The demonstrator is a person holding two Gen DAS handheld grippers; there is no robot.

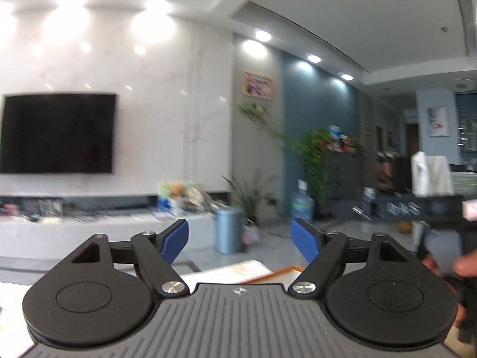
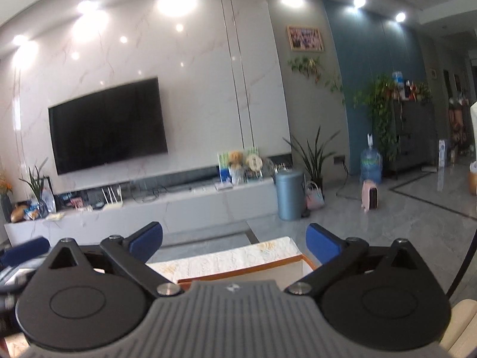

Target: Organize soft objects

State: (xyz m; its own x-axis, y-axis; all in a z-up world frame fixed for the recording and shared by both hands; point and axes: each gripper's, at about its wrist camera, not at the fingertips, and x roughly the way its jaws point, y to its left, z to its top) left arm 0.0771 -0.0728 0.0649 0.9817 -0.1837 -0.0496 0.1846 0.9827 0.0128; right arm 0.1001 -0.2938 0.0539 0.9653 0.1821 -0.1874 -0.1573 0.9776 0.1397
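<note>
My left gripper is open and empty, raised and pointing across the living room toward the TV wall. My right gripper is also open and empty, held above a marble-patterned table. An orange-rimmed white box sits on that table just below the right fingers; its edge also shows in the left wrist view. No soft object is between either pair of fingers. A small plush toy sits far off on the TV console.
A long white TV console runs under the black TV. A blue bin, potted plants, a water jug and a pink heater stand on the grey floor. The other gripper shows at the right edge.
</note>
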